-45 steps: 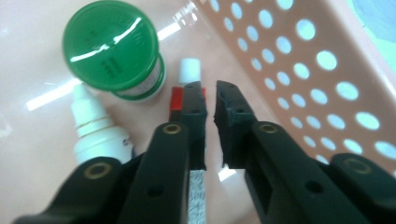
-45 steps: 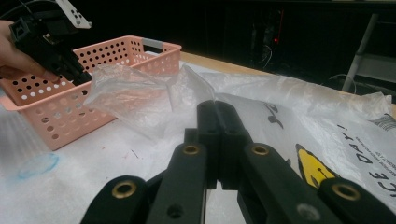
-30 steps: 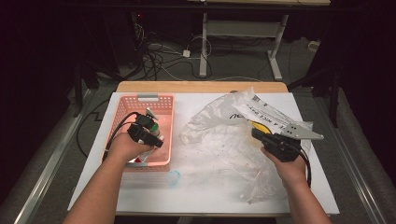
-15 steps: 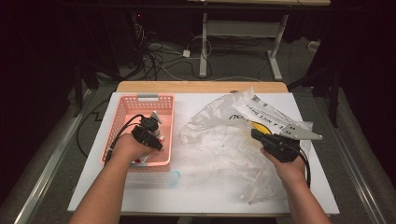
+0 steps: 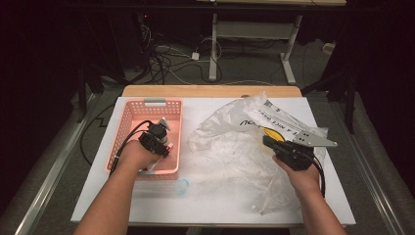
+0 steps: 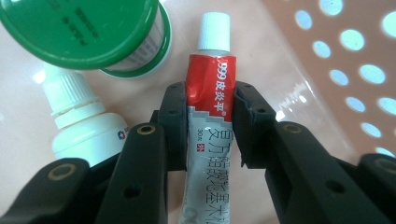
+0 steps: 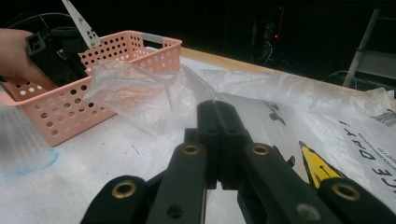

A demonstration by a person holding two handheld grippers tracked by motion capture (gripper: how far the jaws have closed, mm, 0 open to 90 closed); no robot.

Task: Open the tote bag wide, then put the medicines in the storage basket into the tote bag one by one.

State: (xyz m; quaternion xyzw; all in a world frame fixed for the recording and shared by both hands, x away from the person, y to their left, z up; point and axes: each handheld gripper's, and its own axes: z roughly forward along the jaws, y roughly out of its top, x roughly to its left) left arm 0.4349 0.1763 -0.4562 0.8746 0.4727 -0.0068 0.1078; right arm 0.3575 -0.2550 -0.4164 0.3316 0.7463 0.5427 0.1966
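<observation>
Surface: you are working at a white surface that is spanning the middle of the high view.
Plastic bag: it is lying crumpled across the centre and right of the high view, with nothing visibly packed into it yet.
Basket: the pink basket is sitting left of centre, and a green-lidded jar and a white bottle are still lying inside it at the upper left of the left gripper view.
Right gripper: you are holding its jaws fully shut on a fold of the plastic bag, pinning it at centre frame.
Left gripper: its jaws have just been closing and are now pressing both sides of the tube.
Tube: the red-and-silver tube is lying on the basket floor, centre of the left gripper view, gripped but not lifted.
Progress: by my judgement you are just starting; the lift and the transfer to the bag are remaining.
</observation>
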